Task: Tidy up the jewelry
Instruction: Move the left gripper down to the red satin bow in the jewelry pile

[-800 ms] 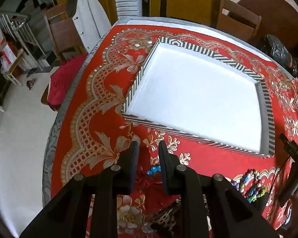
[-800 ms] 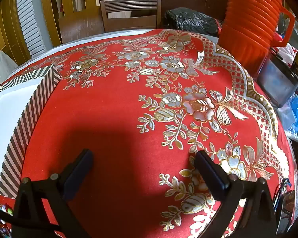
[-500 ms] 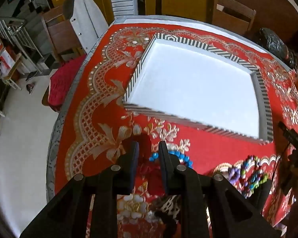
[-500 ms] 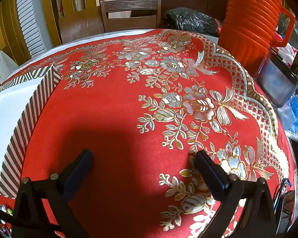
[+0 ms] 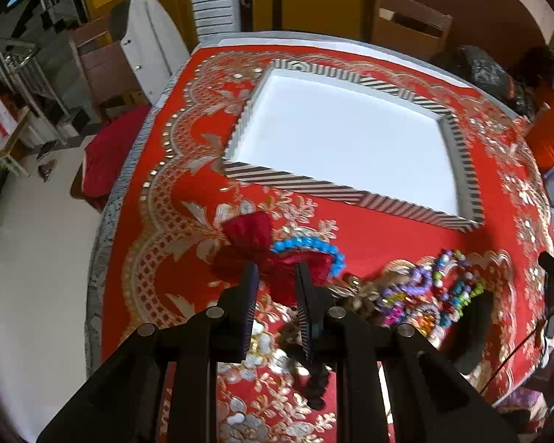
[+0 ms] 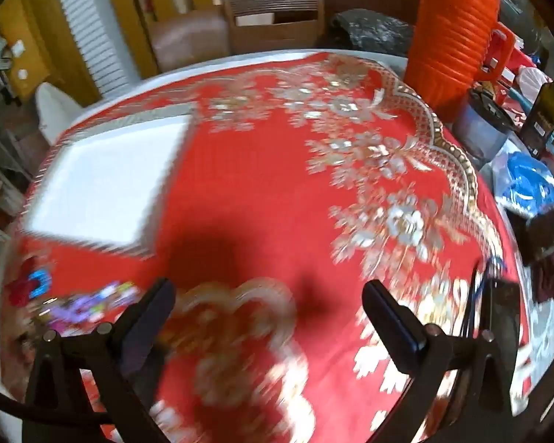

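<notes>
Left gripper (image 5: pixel 275 284): jaws drawn close together, clamped on a red fabric bow with a band of bright blue beads (image 5: pixel 277 254). The bow stands out past the fingertips, seemingly lifted clear of the red gold-embroidered tablecloth (image 5: pixel 387 236), though contact underneath cannot be told.

Right gripper (image 6: pixel 266 310): jaws spread wide, nothing between them, over bare cloth. This view is badly smeared.

Shallow white tray with black-and-white striped rim (image 5: pixel 295 181) sits just beyond the bow, its floor bare. Heap of multicoloured bead bracelets (image 5: pixel 428 295) lies near and to the right on the cloth, apart from the tray.

Judged step: first piece picked, carry to tray in hand. Next move calls for lifting the bow over the near striped rim, lowering it onto the white floor toward one side, then parting the jaws. The heap waits for later trips.
</notes>
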Motion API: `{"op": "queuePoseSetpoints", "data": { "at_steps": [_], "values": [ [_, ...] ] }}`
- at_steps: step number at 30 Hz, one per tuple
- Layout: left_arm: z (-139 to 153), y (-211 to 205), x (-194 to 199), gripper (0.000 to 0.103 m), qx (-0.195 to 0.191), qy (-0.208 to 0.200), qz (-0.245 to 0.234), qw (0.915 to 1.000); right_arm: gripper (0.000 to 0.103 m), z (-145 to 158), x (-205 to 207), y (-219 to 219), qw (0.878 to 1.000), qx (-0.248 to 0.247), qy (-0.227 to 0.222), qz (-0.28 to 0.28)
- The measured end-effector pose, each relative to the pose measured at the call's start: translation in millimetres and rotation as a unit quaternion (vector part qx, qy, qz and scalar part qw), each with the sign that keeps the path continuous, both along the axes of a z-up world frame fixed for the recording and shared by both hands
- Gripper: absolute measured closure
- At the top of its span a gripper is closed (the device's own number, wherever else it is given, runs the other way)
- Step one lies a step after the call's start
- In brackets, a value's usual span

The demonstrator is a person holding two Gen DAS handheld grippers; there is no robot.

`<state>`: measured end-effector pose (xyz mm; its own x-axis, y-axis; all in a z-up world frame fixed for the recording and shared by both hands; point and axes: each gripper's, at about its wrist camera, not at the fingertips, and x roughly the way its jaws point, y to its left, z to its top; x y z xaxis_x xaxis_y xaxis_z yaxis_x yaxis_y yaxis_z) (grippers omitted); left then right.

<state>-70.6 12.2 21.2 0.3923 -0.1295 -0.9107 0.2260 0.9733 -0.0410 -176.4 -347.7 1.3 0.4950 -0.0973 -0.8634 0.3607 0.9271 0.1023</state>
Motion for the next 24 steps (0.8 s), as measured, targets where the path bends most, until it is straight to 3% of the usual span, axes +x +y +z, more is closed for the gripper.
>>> {"op": "queuePoseSetpoints", "data": {
  "at_steps": [6,12,24],
  "values": [
    [7.1,-12.7,-19.4,0.096,-0.001,-0.011,-0.025,0.9996,0.000,28.8,-17.6,64.8,0.999,0.029,-0.038,0.024],
    [13.0,-16.4,-32.1,0.096,-0.003,-0.022,-0.035,0.9991,0.000,38.4,-15.9,114.4,0.996,0.039,-0.061,0.050],
    [20.8,-4.0,-43.6,0.096,-0.008,-0.036,-0.029,0.9989,0.000,55.0,-11.3,157.9,0.994,0.009,-0.072,0.077]
  ]
}}
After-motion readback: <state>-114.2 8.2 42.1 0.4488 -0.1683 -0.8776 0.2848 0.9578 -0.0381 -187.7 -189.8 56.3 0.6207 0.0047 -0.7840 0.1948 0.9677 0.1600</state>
